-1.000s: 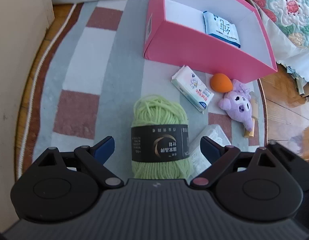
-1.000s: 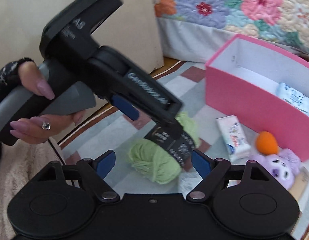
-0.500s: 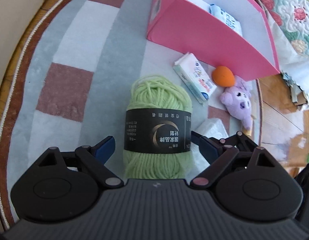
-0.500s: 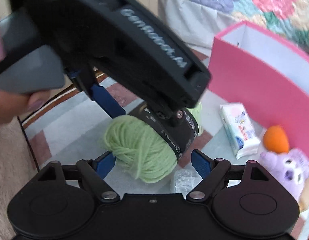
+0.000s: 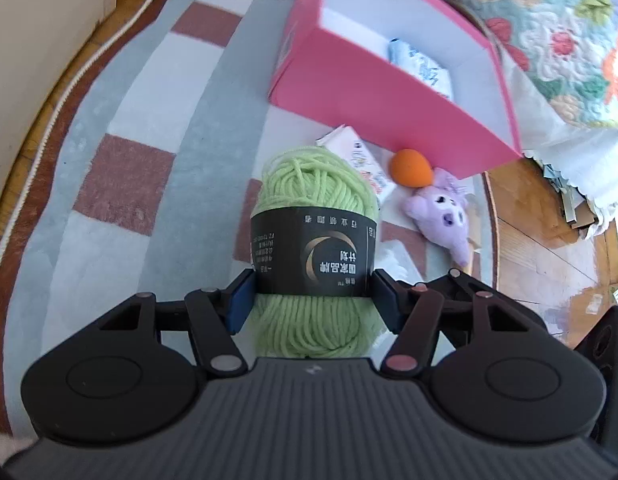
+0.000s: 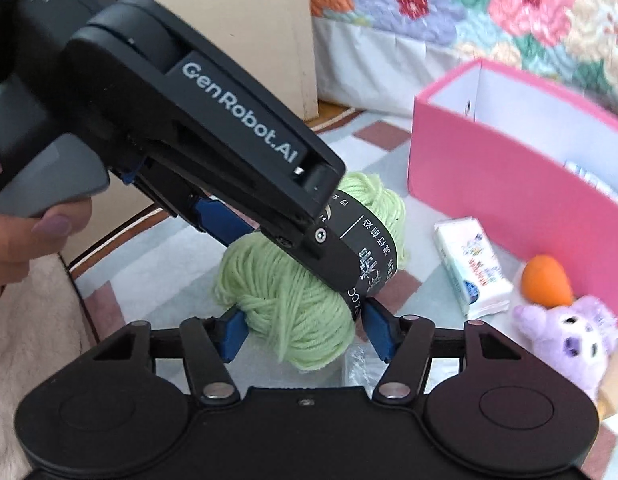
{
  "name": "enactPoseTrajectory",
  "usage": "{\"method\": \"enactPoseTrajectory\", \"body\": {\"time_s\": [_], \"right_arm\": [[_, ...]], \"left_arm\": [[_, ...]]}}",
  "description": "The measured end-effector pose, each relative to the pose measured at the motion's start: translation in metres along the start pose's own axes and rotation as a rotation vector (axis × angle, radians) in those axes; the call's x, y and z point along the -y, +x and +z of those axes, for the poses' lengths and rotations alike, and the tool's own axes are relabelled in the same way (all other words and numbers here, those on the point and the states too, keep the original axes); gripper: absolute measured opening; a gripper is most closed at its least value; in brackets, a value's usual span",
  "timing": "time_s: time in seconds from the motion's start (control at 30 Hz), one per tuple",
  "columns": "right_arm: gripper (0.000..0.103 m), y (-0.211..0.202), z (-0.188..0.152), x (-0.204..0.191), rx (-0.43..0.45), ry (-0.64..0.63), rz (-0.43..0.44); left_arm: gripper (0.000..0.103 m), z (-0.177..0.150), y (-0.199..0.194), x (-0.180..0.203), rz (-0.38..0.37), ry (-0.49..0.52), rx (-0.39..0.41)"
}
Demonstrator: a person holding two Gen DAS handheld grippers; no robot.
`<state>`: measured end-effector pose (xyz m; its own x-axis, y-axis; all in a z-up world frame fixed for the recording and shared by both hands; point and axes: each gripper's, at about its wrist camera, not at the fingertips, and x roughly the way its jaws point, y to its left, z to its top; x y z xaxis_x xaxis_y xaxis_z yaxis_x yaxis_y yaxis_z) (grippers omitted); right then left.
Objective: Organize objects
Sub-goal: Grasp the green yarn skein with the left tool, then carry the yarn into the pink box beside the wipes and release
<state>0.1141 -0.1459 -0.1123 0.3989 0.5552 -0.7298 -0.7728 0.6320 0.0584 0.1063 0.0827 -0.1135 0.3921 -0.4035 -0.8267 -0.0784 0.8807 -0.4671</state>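
Two blue fingers (image 5: 240,307) of the left gripper (image 5: 313,300) clamp the yarn (image 5: 313,216) at its label, above the rug (image 5: 121,184). Right view: right gripper (image 6: 305,332) open, empty, just beside the yarn. Next, judged: carry it into the box (image 5: 373,92).

A checked grey, white and red rug (image 5: 121,168) covers a wooden floor (image 5: 549,216). A floral quilt (image 6: 449,4) drapes the bed; sunlight falls across everything.

Light-green yarn skein (image 5: 313,248) with a black paper band — lengthwise, lifted just short of the open pink box (image 5: 373,92).
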Motion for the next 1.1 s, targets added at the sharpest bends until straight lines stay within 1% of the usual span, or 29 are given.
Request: {"method": "enactPoseTrajectory", "body": {"time_s": [0.07,0.13,0.27,0.43,0.57,0.63,0.8,0.87,1.0,1.1], "right_arm": [[0.066,-0.003,0.003,-0.01,0.01,-0.029,-0.01],[0.066,-0.016,0.001,-0.014,0.032,-0.062,-0.028],[0.066,-0.042,0.007,-0.017,0.094,-0.122,-0.084],[0.066,-0.078,0.03,-0.005,0.175,-0.14,-0.109],[0.066,-0.097,0.053,0.007,0.226,-0.145,-0.112],[0.067,-0.103,0.061,0.016,0.252,-0.144,-0.123],[0.067,-0.109,0.085,0.042,0.288,-0.156,-0.159],[0.068,-0.108,0.095,0.056,0.291,-0.145,-0.159],[0.068,-0.094,0.115,0.089,0.241,-0.128,-0.157],[0.068,-0.077,0.127,0.121,0.205,-0.052,-0.134]], "left_arm": [[0.061,-0.008,-0.009,0.01,0.006,0.013,0.027],[0.061,-0.013,-0.018,0.02,0.005,0.031,0.052],[0.061,-0.014,-0.042,0.042,-0.018,0.09,0.097],[0.061,0.003,-0.077,0.072,-0.047,0.159,0.145],[0.061,0.017,-0.101,0.095,-0.041,0.185,0.209],[0.061,0.027,-0.108,0.104,-0.04,0.205,0.227],[0.061,0.058,-0.113,0.126,-0.05,0.226,0.252],[0.061,0.074,-0.109,0.134,-0.047,0.227,0.246],[0.061,0.108,-0.089,0.148,-0.034,0.239,0.208],[0.061,0.135,-0.065,0.159,-0.021,0.241,0.183]]}}
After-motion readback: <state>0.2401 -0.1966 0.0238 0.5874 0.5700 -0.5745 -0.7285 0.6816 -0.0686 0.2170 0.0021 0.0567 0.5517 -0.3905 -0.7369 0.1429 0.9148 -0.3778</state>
